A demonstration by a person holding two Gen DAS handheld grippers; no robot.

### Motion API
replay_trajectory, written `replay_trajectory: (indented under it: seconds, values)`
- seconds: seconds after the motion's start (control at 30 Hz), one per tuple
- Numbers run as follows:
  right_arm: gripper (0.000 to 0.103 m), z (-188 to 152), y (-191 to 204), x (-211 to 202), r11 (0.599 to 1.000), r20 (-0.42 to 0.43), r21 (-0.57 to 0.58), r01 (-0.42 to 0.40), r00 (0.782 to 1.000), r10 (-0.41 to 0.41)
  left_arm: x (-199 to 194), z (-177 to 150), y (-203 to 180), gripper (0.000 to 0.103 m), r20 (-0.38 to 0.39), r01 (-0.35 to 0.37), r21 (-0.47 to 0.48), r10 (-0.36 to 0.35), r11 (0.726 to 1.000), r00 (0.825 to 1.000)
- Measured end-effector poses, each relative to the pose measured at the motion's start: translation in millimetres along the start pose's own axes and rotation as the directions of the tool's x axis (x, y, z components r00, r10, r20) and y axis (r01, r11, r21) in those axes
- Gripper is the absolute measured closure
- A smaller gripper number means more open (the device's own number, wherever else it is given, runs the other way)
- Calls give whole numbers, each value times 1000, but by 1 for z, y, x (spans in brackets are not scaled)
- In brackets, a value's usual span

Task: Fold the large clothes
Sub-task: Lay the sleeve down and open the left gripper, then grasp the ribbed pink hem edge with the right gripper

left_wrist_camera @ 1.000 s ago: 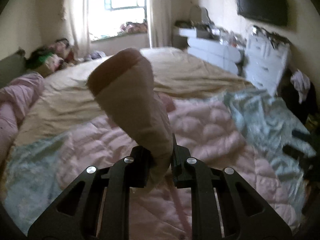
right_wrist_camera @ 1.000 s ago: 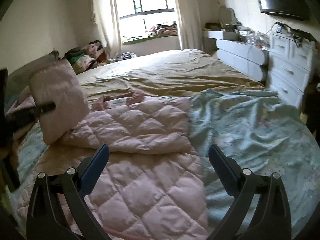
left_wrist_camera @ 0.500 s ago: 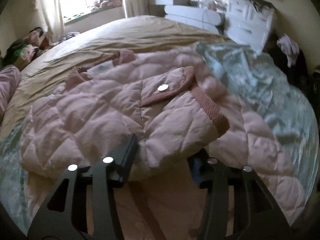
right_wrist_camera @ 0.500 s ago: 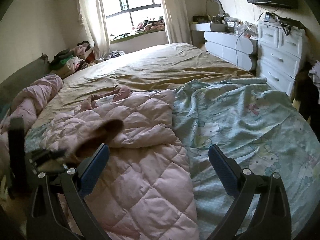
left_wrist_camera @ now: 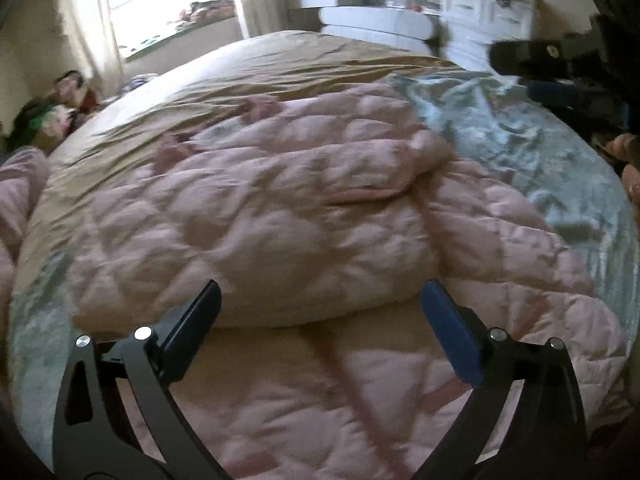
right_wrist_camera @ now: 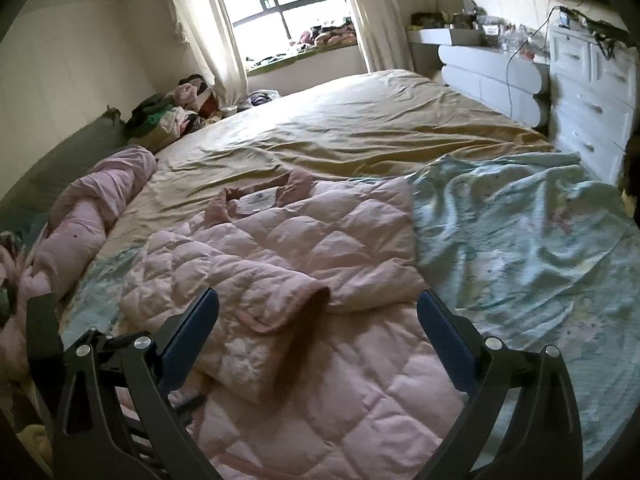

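Note:
A pink quilted jacket (right_wrist_camera: pixel 312 264) lies on the bed with its collar (right_wrist_camera: pixel 260 200) at the far end. One sleeve (right_wrist_camera: pixel 256 304) lies folded across its front, cuff toward the middle. The jacket also fills the left wrist view (left_wrist_camera: pixel 280 208). My left gripper (left_wrist_camera: pixel 320 308) is open and empty, just above the jacket's lower part. My right gripper (right_wrist_camera: pixel 318 312) is open and empty, hovering over the jacket near the sleeve cuff. Part of the left gripper's body (right_wrist_camera: pixel 44 336) shows at the left edge of the right wrist view.
A tan sheet (right_wrist_camera: pixel 360 128) covers the bed. A pale green blanket (right_wrist_camera: pixel 520 232) lies right of the jacket. A rolled pink quilt (right_wrist_camera: pixel 92 216) lies at the left edge. A white dresser (right_wrist_camera: pixel 592 92) stands at the right, a clothes pile (right_wrist_camera: pixel 172 112) near the window.
My left gripper held the sleeve up, laid it across the jacket, then opened and let it go. The right gripper stayed open and drew slightly nearer the jacket.

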State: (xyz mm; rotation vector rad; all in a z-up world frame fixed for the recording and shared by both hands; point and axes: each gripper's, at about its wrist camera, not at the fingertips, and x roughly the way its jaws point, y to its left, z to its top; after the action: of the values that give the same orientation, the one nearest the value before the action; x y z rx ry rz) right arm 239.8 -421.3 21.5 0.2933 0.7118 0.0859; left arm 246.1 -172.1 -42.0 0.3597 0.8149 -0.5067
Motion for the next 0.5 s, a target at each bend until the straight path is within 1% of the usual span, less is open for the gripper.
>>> replay_trajectory:
  seconds: [0.13, 0.2, 0.27, 0.3, 0.37, 0.43, 0.47, 0.5]
  values:
    - [5, 3, 6, 17, 999, -49, 39, -27, 998, 29, -11, -2, 39, 9, -4, -63, -80, 63, 995, 998]
    - [7, 1, 7, 28, 996, -72, 77, -47, 996, 53, -16, -6, 63, 9, -3, -87, -130, 88, 988, 996]
    - [15, -2, 8, 40, 992, -99, 109, -61, 992, 72, -19, -9, 81, 9, -8, -111, -171, 111, 979, 994]
    - [17, -4, 8, 46, 990, -115, 124, -60, 991, 75, -21, -12, 92, 9, -14, -122, -199, 121, 972, 993]
    - [23, -7, 9, 57, 985, -140, 155, -70, 986, 92, -25, -17, 111, 9, -18, -130, -243, 129, 961, 991]
    - [25, -10, 12, 68, 982, -161, 172, -74, 982, 102, -29, -24, 131, 9, -22, -146, -285, 146, 947, 989]
    - [30, -11, 14, 73, 982, -171, 177, -71, 980, 102, -30, -26, 136, 9, -23, -152, -296, 152, 943, 988]
    - [32, -12, 15, 79, 980, -181, 182, -74, 978, 108, -32, -30, 146, 9, -29, -164, -313, 163, 936, 986]
